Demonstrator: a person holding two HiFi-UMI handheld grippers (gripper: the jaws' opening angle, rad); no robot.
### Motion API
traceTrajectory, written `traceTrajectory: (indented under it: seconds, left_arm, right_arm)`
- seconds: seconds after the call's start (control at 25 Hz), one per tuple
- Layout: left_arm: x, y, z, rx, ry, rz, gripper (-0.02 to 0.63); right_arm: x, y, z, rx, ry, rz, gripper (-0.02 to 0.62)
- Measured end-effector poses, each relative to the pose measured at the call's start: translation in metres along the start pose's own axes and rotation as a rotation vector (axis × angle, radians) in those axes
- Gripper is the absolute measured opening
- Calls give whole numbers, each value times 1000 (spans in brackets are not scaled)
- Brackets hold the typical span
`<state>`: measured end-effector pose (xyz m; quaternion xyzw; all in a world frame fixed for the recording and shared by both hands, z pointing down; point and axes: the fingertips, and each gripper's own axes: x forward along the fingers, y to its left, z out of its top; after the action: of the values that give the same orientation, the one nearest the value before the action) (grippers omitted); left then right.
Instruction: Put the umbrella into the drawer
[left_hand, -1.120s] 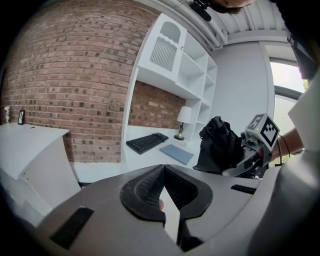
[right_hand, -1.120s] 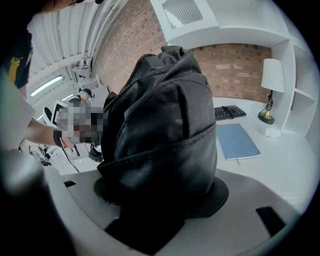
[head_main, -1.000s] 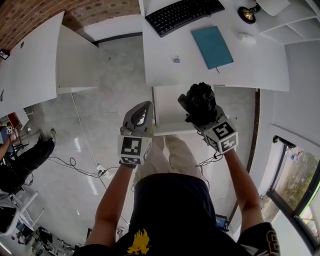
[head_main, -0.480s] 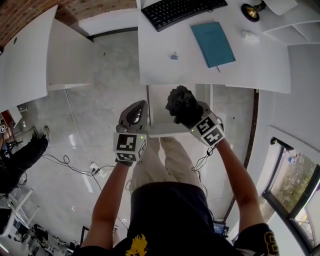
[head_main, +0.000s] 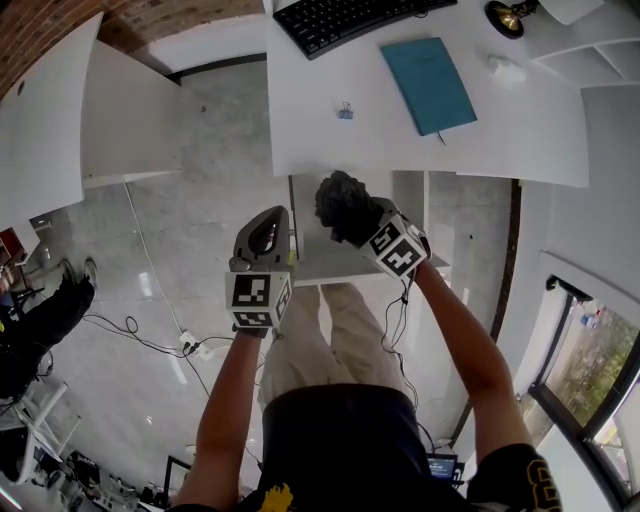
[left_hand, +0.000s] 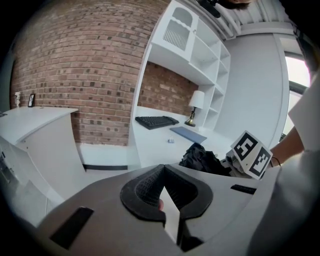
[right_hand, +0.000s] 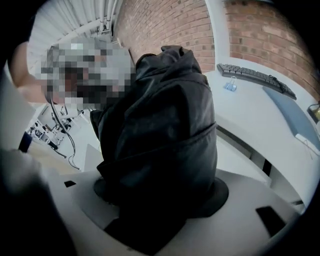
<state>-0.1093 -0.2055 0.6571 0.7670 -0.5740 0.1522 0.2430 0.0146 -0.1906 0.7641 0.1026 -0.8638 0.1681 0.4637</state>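
Right tool (head_main: 362, 224), jaws wide, tight on the black umbrella (head_main: 338, 200)

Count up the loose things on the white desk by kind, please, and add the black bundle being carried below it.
Keyboard: 1
Teal notebook: 1
Binder clip: 1
Lamp: 1
Small white object, too small to identify: 1
Black umbrella, folded and carried: 1
Total: 6
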Motion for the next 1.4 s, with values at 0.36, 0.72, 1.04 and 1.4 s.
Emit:
traceTrajectory:
  seconds: [0.36, 0.72, 1.04, 1.4]
  left_arm:
    - [10, -2, -15, 66, 14, -6, 15]
    - [36, 3, -46, 90, 42, -32, 15]
    - [58, 5, -65, 90, 48, -59, 15]
    - [82, -1, -77, 101, 44, -79, 15]
  right_arm:
    - [41, 0, -13, -7, 32, 13, 279]
    - [80, -13, -32, 47, 50, 39, 279]
    - [112, -37, -54, 138, 96, 4, 279]
    - [132, -43, -69, 83, 138, -47, 279]
